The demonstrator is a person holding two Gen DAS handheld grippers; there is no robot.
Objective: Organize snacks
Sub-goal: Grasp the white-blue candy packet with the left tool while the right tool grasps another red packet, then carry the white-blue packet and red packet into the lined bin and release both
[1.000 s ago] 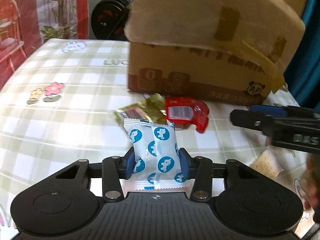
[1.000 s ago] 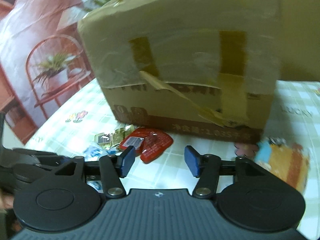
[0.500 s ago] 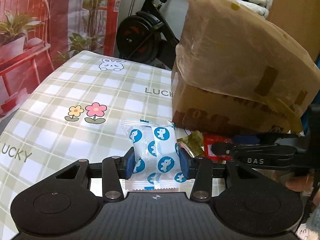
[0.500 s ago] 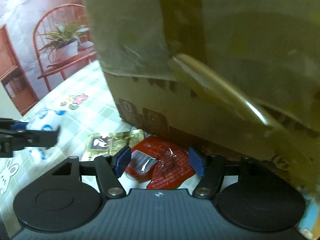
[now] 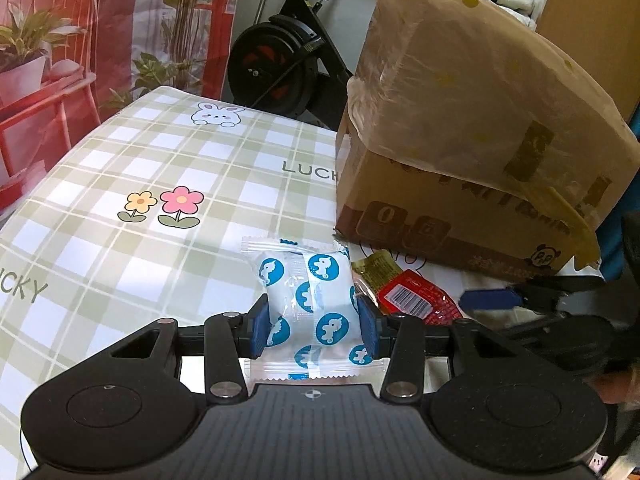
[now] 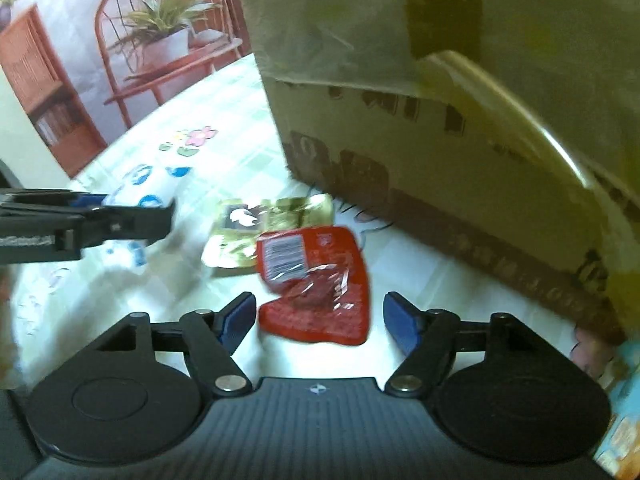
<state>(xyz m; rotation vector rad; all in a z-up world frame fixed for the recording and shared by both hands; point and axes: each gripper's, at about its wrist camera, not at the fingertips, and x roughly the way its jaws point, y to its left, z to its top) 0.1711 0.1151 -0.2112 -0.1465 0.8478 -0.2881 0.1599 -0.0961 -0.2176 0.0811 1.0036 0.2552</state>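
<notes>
Item one: white snack packet (image 5: 314, 304) printed with blue round emblems, sealed at both crimped ends. Your left gripper (image 5: 314, 326) is closed on it, one blue pad pressed to each side, and the packet stands upright above the checked tablecloth (image 5: 120, 168) (whether its lower edge touches the cloth cannot be told).

Item two: red snack pouch (image 6: 316, 280) with a white barcode label, lying flat on the cloth. Your right gripper (image 6: 320, 320) is spread wide, holding nothing; the pouch sits between and just ahead of the two blue fingertips, and neither pad touches it.

Item three: gold foil packet (image 6: 256, 228), flat on the cloth, its near edge tucked under the red pouch.

Item four: cardboard box (image 5: 460, 152), taped and wrapped in cloudy plastic film, standing on the table just behind the gold and red packets.

Surroundings, left wrist view: tablecloth printed with two flowers (image 5: 164, 208), a rabbit (image 5: 218, 114) and the word LUCKY; an exercise bike (image 5: 280, 64) beyond the table's far edge; a backdrop showing a red chair (image 5: 48, 80) and potted plants.
</notes>
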